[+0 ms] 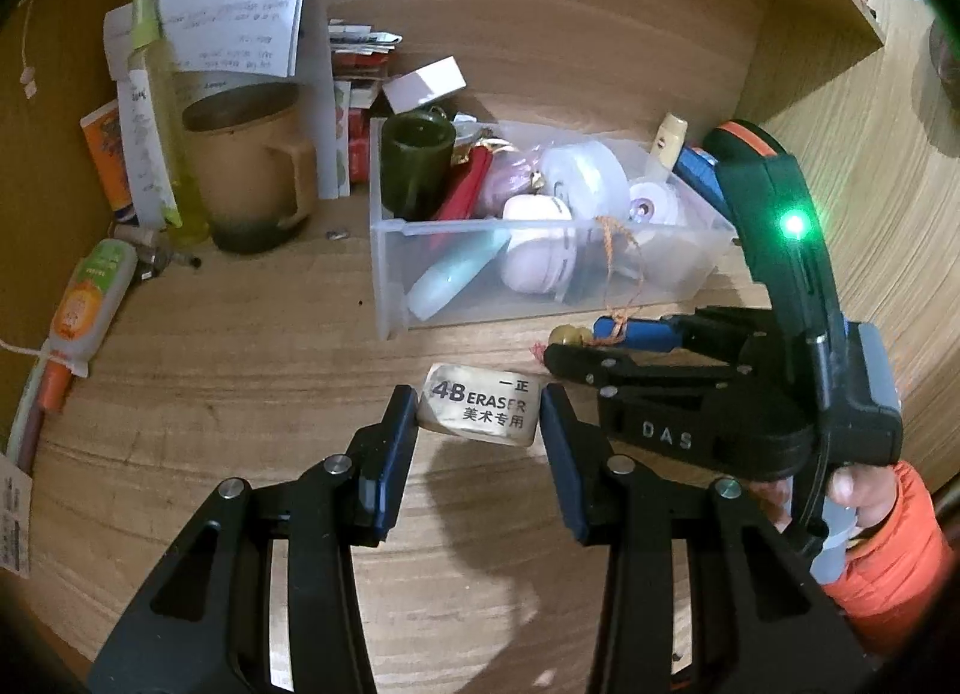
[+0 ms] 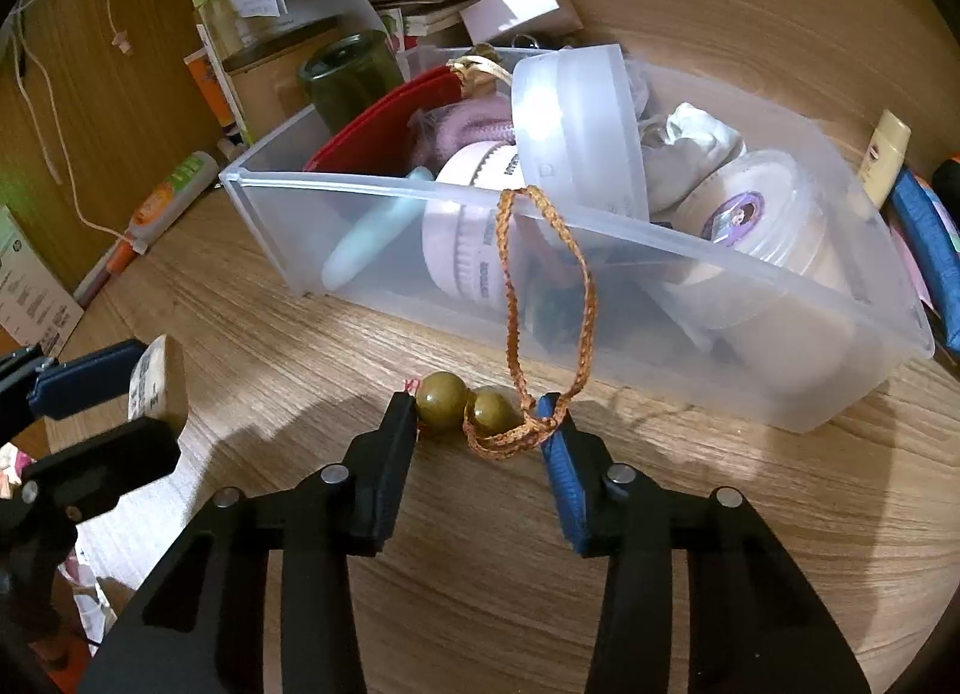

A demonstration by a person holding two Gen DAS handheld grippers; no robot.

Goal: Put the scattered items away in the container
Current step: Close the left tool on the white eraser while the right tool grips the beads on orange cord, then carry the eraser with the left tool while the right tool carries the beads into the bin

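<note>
A clear plastic container (image 1: 390, 274) sits on the wooden desk, full of small items; it also shows in the right wrist view (image 2: 270, 226). My left gripper (image 1: 480, 412) is shut on a white 4B eraser (image 1: 480, 409), held just above the desk in front of the container; the eraser also shows at the left of the right wrist view (image 2: 157, 376). My right gripper (image 2: 477, 415) is shut on a green gourd-shaped bead charm (image 2: 462, 406), whose orange braided cord (image 2: 510, 298) loops up over the container's front wall. In the left wrist view the right gripper (image 1: 576, 349) is right of the eraser.
A tan mug (image 1: 252, 171), a yellow-green bottle (image 1: 162, 111), paper notes (image 1: 228, 27) and a small tube (image 1: 90, 298) crowd the left of the desk. A white box (image 1: 426, 84) lies behind the container. Wooden shelf walls close in at the back and right.
</note>
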